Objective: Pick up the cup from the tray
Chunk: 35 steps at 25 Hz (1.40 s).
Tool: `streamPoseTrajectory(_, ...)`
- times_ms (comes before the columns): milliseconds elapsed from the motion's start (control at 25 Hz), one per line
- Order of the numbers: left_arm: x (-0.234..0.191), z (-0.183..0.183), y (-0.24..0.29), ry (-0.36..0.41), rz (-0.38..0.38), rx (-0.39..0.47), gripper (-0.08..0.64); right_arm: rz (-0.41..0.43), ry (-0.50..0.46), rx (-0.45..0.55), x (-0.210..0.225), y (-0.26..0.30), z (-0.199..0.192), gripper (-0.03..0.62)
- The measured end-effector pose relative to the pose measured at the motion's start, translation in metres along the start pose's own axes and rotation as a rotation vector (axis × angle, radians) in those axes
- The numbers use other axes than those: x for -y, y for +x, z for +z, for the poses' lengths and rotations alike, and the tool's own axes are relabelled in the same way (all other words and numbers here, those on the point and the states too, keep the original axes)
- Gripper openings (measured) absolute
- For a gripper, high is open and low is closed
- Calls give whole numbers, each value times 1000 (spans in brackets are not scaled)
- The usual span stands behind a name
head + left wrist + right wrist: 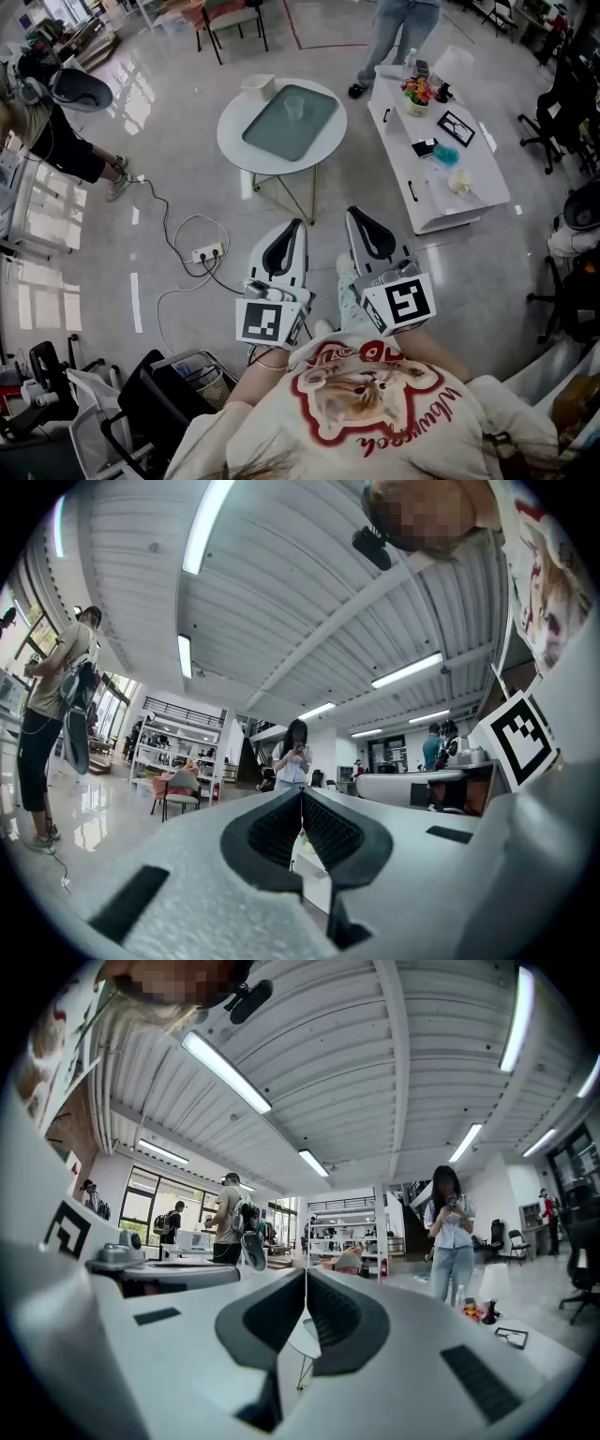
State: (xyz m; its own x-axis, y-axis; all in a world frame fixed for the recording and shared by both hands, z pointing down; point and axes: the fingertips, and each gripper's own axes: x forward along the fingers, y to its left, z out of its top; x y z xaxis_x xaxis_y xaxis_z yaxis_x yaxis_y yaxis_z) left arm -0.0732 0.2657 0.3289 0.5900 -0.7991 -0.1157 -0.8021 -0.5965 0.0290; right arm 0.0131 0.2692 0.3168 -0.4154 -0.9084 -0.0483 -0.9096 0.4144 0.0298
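A clear cup [294, 106] stands upright on a grey-green tray [272, 136], which lies on a round white table [234, 141] some way ahead of me. Both grippers hover well short of that table, side by side over the floor and pointing toward it. My left gripper [298, 225] is shut with nothing in it; in the left gripper view its pads [301, 799] meet. My right gripper [352, 212] is also shut and empty, its jaws closed in the right gripper view [306, 1279]. A slice of the round table [302, 1340] shows below them.
A small white box [258, 86] sits at the tray's far left corner. A long white table [469, 187] with small items stands to the right. A power strip and cables [208, 252] lie on the floor at left. One person [398, 33] stands beyond the table, another [56, 131] at left.
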Motion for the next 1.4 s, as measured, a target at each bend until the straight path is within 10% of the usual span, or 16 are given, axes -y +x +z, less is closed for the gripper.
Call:
streamPoseTrajectory(600, -36, -9, 28, 1, 42, -16, 15, 47, 35, -9, 11, 52, -13, 25)
streamPoseTrajectory(1400, -91, -10, 194, 26, 71, -9, 15, 88, 65, 11, 130, 184, -8, 25)
